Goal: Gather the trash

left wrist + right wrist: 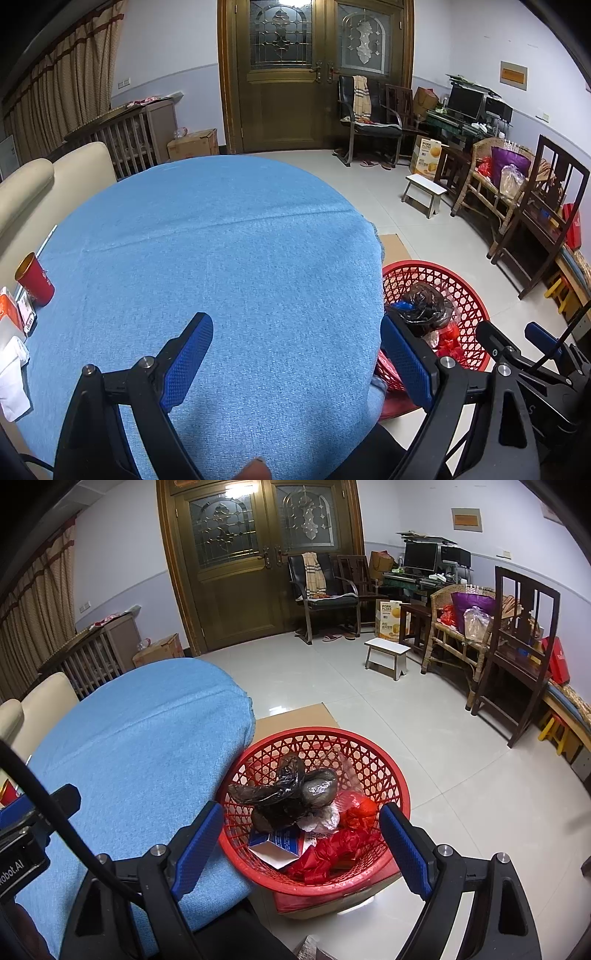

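Note:
A red plastic basket point(369, 738) stands on the floor beside the table and holds a crumpled black bag point(280, 794), red wrapping point(332, 849), a white and blue carton point(277, 845) and clear plastic. My right gripper point(301, 829) is open and empty, hovering above the basket. My left gripper point(295, 345) is open and empty above the blue tablecloth point(221, 251). The basket also shows in the left wrist view point(469, 291), right of the table. A red cup point(35, 278), an orange packet point(9, 310) and white tissue point(13, 373) sit at the table's left edge.
A cream sofa point(44, 184) stands left of the table. Flat cardboard point(295, 716) lies under the basket. A white stool point(388, 653), chairs point(517, 646) and a wicker bench point(454, 635) line the right wall. Double wooden doors point(240, 572) stand at the back.

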### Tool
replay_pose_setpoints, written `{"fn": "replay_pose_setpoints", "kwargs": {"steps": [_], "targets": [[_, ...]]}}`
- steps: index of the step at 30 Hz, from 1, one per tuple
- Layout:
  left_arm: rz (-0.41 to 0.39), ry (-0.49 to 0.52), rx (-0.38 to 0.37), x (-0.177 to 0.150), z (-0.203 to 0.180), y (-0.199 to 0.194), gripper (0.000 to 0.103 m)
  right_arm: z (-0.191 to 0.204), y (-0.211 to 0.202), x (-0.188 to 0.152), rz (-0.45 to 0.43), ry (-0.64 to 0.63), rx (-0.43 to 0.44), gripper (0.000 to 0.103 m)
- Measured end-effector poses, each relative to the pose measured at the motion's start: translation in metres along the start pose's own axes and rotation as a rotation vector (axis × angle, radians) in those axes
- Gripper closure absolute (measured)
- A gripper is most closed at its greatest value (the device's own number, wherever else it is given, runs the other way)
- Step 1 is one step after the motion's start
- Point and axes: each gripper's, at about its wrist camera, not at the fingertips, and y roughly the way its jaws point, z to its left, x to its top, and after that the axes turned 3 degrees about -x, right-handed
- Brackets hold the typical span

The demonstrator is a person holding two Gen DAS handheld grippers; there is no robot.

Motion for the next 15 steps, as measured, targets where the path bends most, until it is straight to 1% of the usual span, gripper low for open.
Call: {"fn": "replay_pose_setpoints", "kwargs": {"steps": [15], "targets": [[-0.009,0.012,-0.012,-0.0013,-0.0014,-0.0010,0.011,0.0012,0.0016,-0.0017,0.003,0.001,0.000,0.014]]}}
